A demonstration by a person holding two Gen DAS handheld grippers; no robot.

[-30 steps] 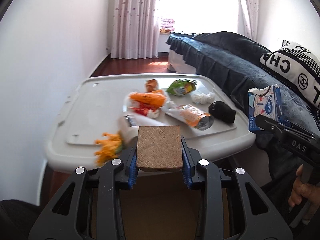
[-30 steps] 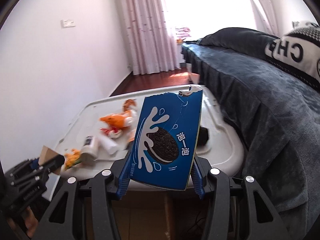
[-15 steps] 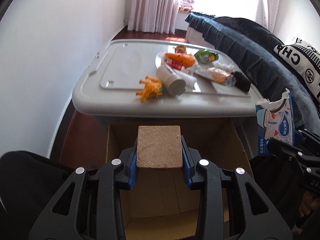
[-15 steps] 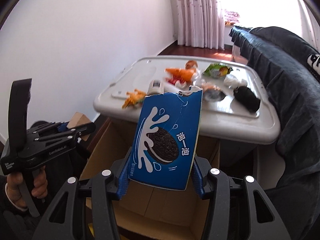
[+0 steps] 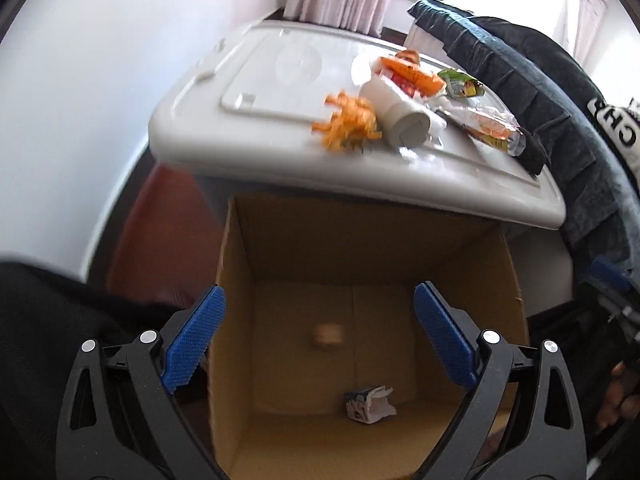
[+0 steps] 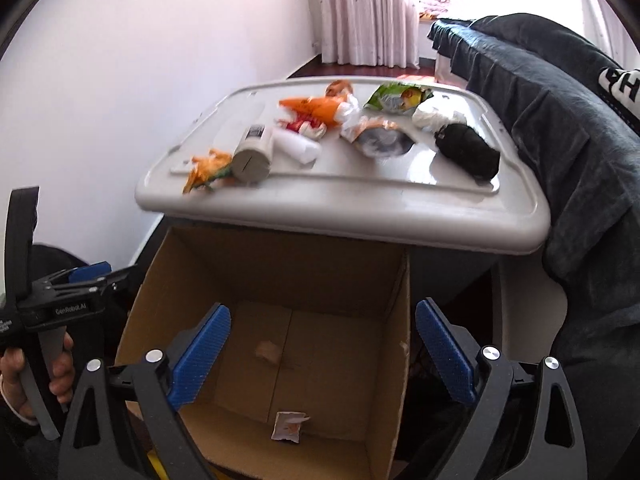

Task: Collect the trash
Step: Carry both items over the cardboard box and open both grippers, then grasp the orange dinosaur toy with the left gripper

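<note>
Both grippers hang open and empty over an open cardboard box point(image 5: 360, 240) point(image 6: 280, 264). My left gripper point(image 5: 318, 336) is above the box's left part; it also shows at the left of the right wrist view point(image 6: 92, 278). My right gripper point(image 6: 322, 354) is above the box's near side. A wooden block point(image 5: 329, 335) point(image 6: 267, 351) is blurred inside the box. The blue cookie package point(image 5: 370, 399) point(image 6: 289, 426) lies on the box floor. More trash lies on the grey bin lid point(image 6: 400, 208): an orange scrap point(image 6: 206, 168), a white cylinder point(image 6: 254, 156), wrappers point(image 6: 320, 110), a black bundle point(image 6: 468, 150).
A dark blue sofa point(image 6: 560, 92) with a black-and-white pillow point(image 5: 616, 120) runs along the right. A white wall point(image 6: 120, 60) is on the left, curtains point(image 6: 368, 8) at the back. Dark clothing point(image 5: 48, 320) lies at lower left.
Both grippers opened over the box. The wooden block left my left gripper and the cookie package left my right gripper; both are now inside the box. Both views tilted downward.
</note>
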